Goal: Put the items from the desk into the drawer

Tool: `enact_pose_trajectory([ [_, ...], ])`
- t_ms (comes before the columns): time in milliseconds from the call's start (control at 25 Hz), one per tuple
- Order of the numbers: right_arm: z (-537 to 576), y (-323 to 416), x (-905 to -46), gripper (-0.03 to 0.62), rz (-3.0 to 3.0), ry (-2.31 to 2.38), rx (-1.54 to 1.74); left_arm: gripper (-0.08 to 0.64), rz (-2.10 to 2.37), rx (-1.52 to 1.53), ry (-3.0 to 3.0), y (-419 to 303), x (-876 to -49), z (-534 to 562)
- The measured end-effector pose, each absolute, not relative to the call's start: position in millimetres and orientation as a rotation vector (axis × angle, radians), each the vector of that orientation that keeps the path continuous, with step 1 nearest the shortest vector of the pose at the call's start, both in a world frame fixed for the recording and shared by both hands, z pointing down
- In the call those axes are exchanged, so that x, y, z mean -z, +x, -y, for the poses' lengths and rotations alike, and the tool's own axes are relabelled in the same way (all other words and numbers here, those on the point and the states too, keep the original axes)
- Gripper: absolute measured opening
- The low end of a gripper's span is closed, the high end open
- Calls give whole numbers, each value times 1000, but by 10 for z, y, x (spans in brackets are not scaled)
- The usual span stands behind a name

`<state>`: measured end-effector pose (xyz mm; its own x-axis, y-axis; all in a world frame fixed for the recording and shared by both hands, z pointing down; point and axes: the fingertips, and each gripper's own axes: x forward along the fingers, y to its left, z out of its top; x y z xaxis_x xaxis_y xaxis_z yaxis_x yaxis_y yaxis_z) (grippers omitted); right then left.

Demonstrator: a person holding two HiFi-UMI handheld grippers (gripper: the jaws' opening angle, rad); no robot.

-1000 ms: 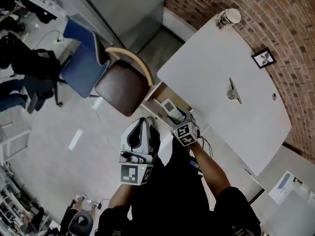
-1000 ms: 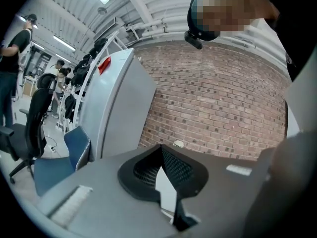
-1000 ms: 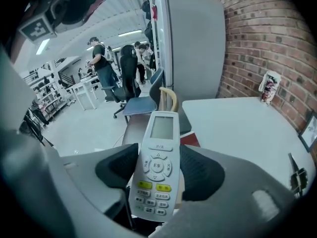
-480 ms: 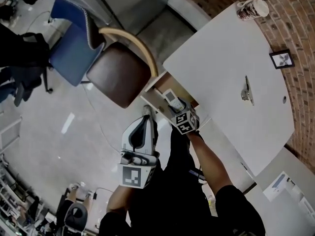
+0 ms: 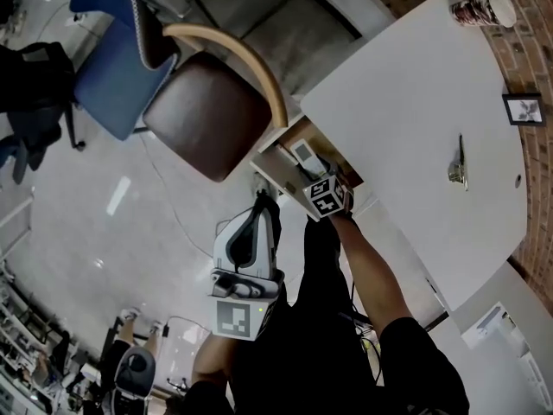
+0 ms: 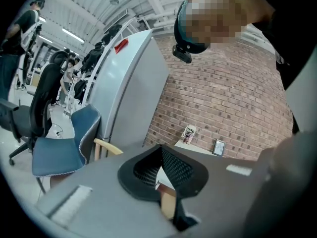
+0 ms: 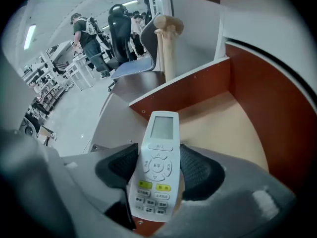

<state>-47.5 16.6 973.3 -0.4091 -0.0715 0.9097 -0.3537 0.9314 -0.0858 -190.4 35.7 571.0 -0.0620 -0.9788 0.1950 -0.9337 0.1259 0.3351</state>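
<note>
The head view looks steeply down from overhead and stands well off. The desk lies at 2 o'clock, the wooden chair at 10, and the drawer at centre. The left gripper and right gripper are just below centre.

The left gripper view faces almost level, far across to the brick wall.

The right gripper view tilts down, close into the drawer, with the remote large at 6 o'clock.

Head and left views share the cup, the frame and the blue chair. Head and right views share the drawer, the remote and the wooden chair.
</note>
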Motion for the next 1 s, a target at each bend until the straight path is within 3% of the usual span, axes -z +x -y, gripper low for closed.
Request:
enact_pose_trajectory([
  [1000, -229, -396, -10520, 270, 1887, 315, -215, 20, 2015, 124, 1745, -1939, -6255, -386],
])
